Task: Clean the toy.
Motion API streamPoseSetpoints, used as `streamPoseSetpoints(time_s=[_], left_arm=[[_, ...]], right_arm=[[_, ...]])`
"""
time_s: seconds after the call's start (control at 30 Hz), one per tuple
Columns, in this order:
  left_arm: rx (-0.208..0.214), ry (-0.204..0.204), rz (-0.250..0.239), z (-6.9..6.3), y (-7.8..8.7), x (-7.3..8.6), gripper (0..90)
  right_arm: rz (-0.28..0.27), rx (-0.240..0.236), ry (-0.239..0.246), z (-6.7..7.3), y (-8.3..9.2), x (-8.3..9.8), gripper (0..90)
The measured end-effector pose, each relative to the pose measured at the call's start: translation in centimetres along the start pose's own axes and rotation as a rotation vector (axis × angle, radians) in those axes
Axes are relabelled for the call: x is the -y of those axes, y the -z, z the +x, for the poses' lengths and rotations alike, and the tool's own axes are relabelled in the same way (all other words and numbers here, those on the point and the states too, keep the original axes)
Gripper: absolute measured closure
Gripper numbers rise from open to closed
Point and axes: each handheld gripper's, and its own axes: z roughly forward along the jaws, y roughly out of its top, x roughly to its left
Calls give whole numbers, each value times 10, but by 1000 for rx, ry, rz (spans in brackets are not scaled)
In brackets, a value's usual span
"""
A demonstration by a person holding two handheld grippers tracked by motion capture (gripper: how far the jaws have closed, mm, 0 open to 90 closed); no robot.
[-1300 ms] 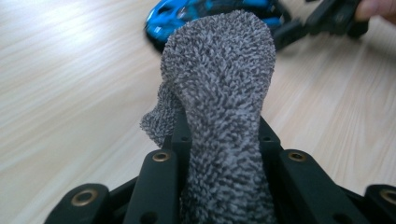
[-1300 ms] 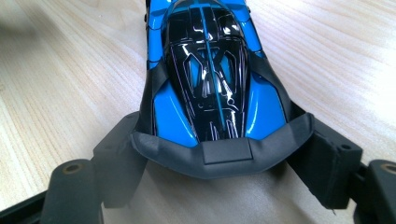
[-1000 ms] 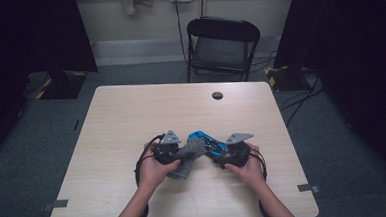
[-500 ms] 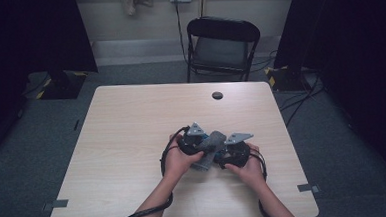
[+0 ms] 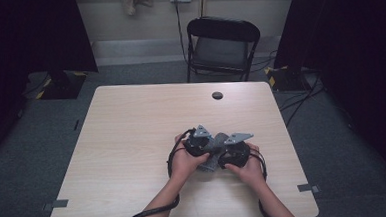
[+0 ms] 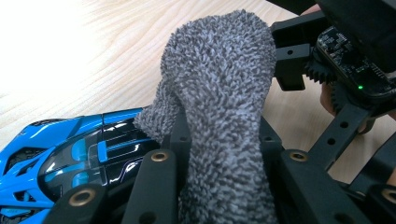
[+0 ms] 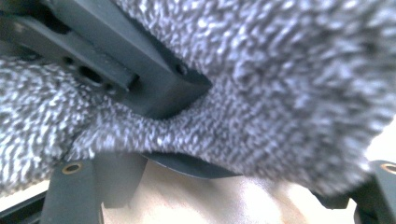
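Grey terry cloth (image 6: 219, 116) is pinched tight in the left tongs (image 6: 219, 186), draped over the blue toy car (image 6: 60, 158) at lower left of the left gripper view. Right tongs (image 5: 233, 154), lower centre of the high view on the table (image 5: 132, 126), stand fairly wide, seemingly holding the car. Risk: hard wiping could twist the car loose, or the cloth could snag

Light wooden rectangular table (image 5: 132, 141) on grey carpet floor (image 5: 28, 147); black folding metal chair (image 5: 221, 44) beyond the grippers, against pale wall (image 5: 126, 22).
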Motion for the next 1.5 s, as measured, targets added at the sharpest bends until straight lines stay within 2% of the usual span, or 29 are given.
streamPoseSetpoints(time_s=[0.07, 0.17, 0.2, 0.3, 0.53, 0.67, 0.93, 1.03, 1.07, 1.2, 1.5], left_arm=[[8, -20, 11, -2, -2, -1, 689], [3, -25, 14, -4, -5, -3, 688], [1, -17, 15, -4, -6, -3, 688], [-2, 41, 1, 2, -5, -4, 690], [-57, 7, 12, 7, -5, -11, 689], [-70, 14, 26, 14, -8, -15, 687], [-88, 27, 14, 24, -9, -17, 685], [-96, 33, 6, 28, -8, -16, 685], [-112, 14, 8, 31, -7, -16, 685], [-136, 24, 1, 39, -3, -13, 684], [-156, 52, -13, 56, 2, -5, 685]], right_arm=[[0, 0, 0, 0, 0, 0, 245], [0, 0, 0, 0, 0, 0, 245], [0, 0, 0, 0, 0, 0, 246], [0, 0, 0, 0, 0, 0, 246], [0, 1, 0, 0, 0, 0, 246], [0, 1, -1, 0, 0, 0, 246], [0, 1, 1, 0, 0, 0, 246], [0, 1, 2, 0, 0, 0, 246], [0, 1, 2, 0, 0, 0, 246], [0, 0, 1, 0, 0, 0, 246], [0, 0, 0, 0, 0, 0, 246]])
